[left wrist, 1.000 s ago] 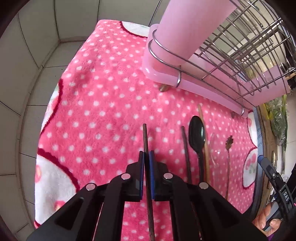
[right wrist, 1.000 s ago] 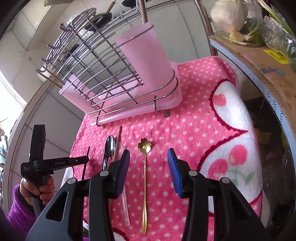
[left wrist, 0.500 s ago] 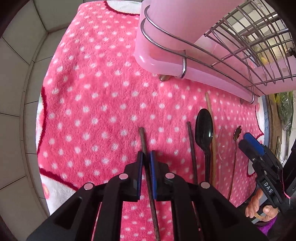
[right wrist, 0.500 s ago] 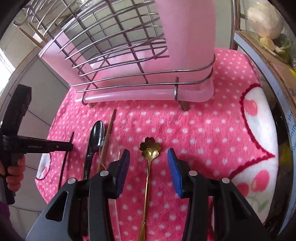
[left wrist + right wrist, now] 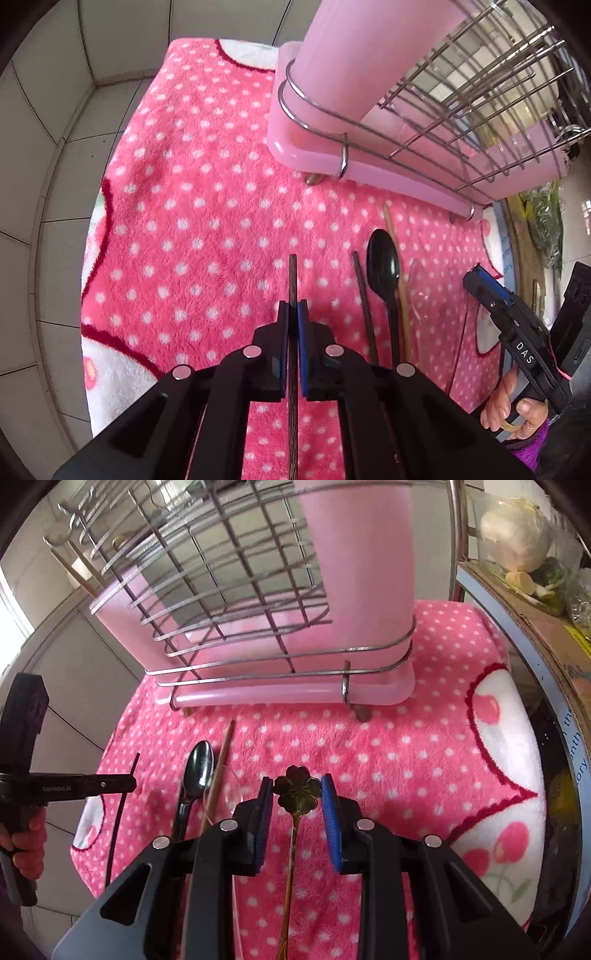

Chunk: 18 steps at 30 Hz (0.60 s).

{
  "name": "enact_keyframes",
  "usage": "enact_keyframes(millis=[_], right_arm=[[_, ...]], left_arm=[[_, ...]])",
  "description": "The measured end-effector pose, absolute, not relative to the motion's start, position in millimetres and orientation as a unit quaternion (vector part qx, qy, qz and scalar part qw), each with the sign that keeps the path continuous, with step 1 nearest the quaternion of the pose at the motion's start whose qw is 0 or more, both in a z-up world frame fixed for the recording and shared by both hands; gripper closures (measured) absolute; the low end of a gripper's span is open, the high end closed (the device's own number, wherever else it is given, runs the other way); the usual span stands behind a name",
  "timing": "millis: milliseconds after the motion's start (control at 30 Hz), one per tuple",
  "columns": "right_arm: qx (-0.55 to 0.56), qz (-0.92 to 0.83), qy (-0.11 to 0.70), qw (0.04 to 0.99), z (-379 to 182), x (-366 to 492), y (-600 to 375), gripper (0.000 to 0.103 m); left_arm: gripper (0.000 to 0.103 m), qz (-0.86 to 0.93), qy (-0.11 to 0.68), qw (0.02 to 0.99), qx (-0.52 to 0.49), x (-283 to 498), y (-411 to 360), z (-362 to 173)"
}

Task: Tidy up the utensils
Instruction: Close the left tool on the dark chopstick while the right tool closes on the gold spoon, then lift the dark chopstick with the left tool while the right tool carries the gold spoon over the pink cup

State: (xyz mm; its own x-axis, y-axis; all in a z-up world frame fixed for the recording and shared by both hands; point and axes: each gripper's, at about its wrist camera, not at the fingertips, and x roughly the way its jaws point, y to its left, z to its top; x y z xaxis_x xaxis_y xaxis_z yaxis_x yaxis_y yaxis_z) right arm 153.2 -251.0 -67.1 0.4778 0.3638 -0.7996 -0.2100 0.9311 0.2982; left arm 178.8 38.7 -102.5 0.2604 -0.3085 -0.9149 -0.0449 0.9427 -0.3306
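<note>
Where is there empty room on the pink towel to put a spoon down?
Free: the towel left of the rack, and right of the gold spoon toward the cherries. Crowded: the row with the black spoon and chopsticks.

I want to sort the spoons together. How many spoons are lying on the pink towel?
3: a black spoon, a clear plastic spoon just right of it, and a gold flower-shaped spoon between the closing jaws of the right gripper. Others may be hidden.

Dark chopstick [image 5: 291, 280] pinched upright; gold flower-headed spoon [image 5: 297, 794] flat on towel, between closing tongs.
</note>
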Motion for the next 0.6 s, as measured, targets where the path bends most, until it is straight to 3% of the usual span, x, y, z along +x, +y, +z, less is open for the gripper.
enact_keyframes(millis=[600], right_arm=[[0.153, 0.193, 0.366, 0.897, -5, 118, -277, 0.076]], left_arm=[[0.099, -0.105, 0.375, 0.897, -0.208, 120, 65, -23]])
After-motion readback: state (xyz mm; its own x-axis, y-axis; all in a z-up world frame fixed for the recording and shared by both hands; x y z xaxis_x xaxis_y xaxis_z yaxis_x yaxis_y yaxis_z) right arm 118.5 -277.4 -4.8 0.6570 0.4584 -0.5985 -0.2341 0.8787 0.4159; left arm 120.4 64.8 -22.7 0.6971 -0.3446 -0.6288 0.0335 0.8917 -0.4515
